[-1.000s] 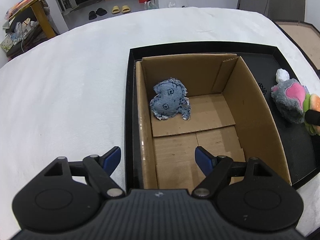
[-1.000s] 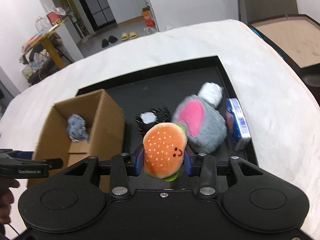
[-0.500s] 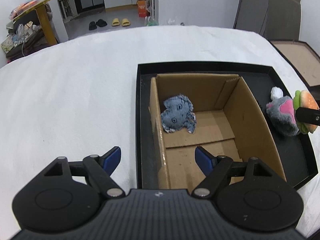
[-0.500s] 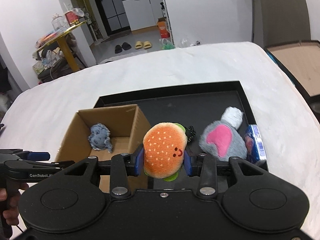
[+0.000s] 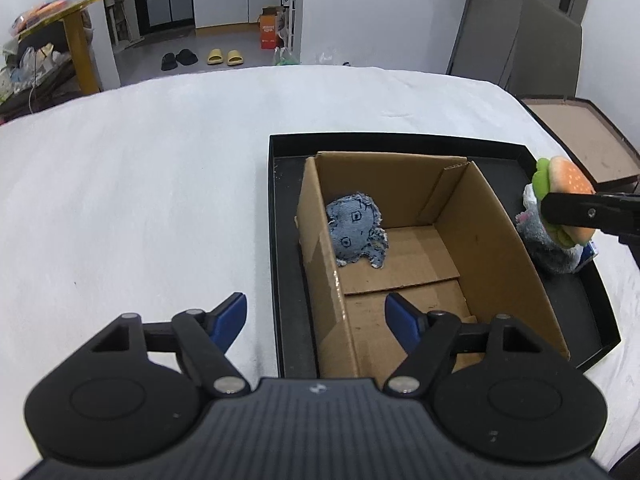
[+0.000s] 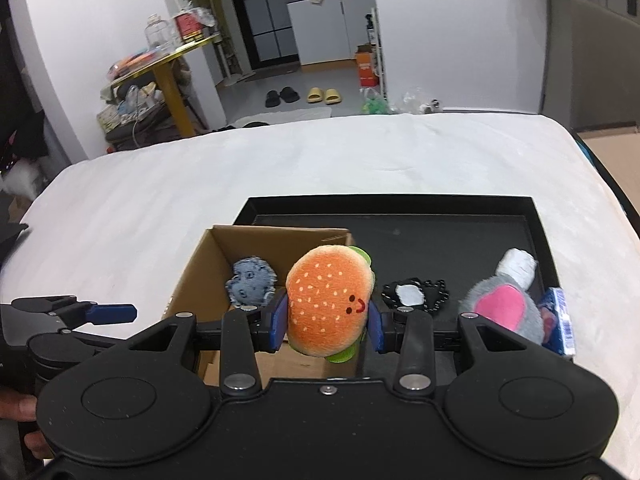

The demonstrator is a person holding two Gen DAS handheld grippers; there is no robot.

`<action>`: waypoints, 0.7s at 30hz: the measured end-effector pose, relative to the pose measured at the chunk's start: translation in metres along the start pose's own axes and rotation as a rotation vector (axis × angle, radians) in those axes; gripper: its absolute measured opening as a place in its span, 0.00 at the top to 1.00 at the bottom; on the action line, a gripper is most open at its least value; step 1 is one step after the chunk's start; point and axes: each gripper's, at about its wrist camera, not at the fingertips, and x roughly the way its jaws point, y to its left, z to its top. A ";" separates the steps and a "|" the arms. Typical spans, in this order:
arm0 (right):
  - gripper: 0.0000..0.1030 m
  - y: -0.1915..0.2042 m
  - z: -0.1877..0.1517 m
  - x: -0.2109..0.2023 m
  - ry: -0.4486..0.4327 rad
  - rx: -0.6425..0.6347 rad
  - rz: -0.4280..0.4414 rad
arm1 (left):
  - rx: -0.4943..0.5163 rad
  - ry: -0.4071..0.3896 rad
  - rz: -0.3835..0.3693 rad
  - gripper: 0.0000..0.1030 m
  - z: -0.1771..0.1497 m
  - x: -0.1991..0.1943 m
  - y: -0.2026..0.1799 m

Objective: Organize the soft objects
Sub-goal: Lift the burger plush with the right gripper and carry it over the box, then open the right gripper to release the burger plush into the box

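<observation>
Broadly: white desk (image 5: 140, 184) carrying black tray (image 6: 400, 206); cardboard box (image 5: 492, 240) inside it, denim plush (image 5: 354, 232) within. Right claw (image 6: 327, 320) clamped on burger plush (image 6: 330, 304), raised beside box. Left claw (image 5: 316, 314) apart, empty.

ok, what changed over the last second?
The right gripper, shut on the burger plush throughout, lifted it off the black tray and carried it left toward the cardboard box. The left gripper pulled back, fingers open. Denim plush in the box and grey plush on the tray stayed put.
</observation>
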 end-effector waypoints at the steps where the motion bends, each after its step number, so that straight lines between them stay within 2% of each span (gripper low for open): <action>1: 0.62 0.002 0.001 0.001 0.002 -0.005 0.001 | -0.005 -0.001 -0.004 0.33 -0.001 0.000 0.002; 6: 0.62 0.014 0.005 0.009 0.025 -0.052 0.015 | -0.059 0.016 -0.056 0.46 -0.003 0.005 0.011; 10: 0.62 0.024 0.009 0.011 0.038 -0.091 0.021 | -0.101 0.033 -0.097 0.67 -0.008 0.009 0.015; 13: 0.61 0.027 0.012 0.014 0.044 -0.122 0.019 | -0.129 0.050 -0.110 0.77 -0.012 0.014 0.016; 18: 0.61 0.031 0.015 0.022 0.049 -0.153 0.028 | -0.142 0.054 -0.124 0.84 -0.012 0.015 0.016; 21: 0.61 0.035 0.016 0.031 0.060 -0.171 0.024 | -0.168 0.048 -0.130 0.84 -0.011 0.014 0.017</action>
